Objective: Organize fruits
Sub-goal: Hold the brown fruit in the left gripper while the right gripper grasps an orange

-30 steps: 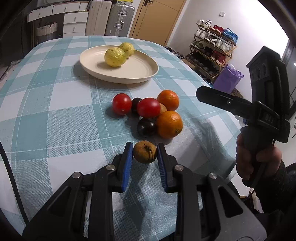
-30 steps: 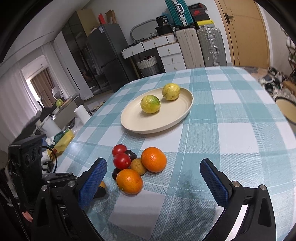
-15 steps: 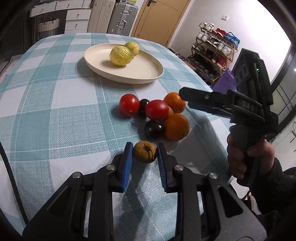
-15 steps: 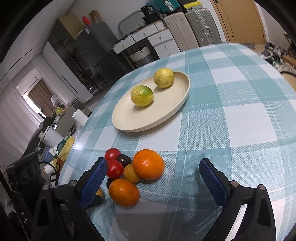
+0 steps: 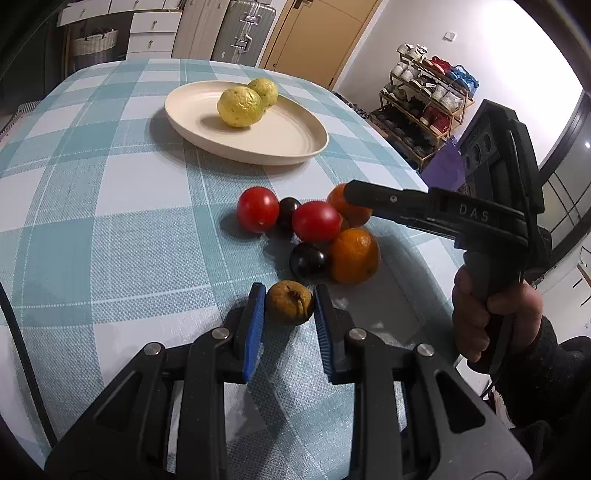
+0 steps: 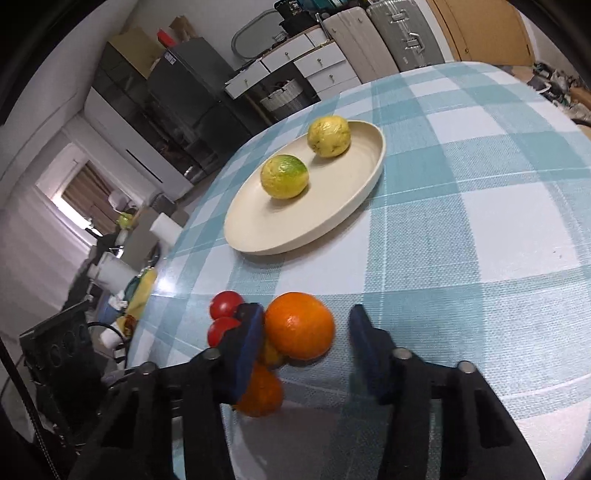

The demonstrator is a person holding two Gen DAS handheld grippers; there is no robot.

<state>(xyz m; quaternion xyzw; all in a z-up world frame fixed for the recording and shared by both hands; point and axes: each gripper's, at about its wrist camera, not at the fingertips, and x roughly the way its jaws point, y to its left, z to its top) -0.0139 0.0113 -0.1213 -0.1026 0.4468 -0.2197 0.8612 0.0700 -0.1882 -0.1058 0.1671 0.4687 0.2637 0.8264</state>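
Note:
My left gripper (image 5: 289, 304) is shut on a small brown wrinkled fruit (image 5: 290, 302) at the table's near edge. Beyond it lies a pile of two red tomatoes (image 5: 257, 209), two dark plums (image 5: 308, 259) and two oranges (image 5: 354, 255). A cream plate (image 5: 288, 136) farther back holds two yellow-green guavas (image 5: 240, 107). My right gripper (image 6: 306, 332) is open, its blue pads either side of the far orange (image 6: 299, 330), left pad touching it and right pad apart. The plate (image 6: 258, 225) with both guavas (image 6: 284, 176) lies beyond.
The table has a teal checked cloth (image 5: 110, 221). The right gripper's body and hand (image 5: 491, 258) reach over the pile from the right. A shoe rack (image 5: 424, 96) stands off the table's right; drawers and suitcases (image 5: 221, 26) behind it.
My right gripper has moved forward and down over the pile, and its jaws have narrowed around the far orange. My left gripper stays shut on the brown fruit.

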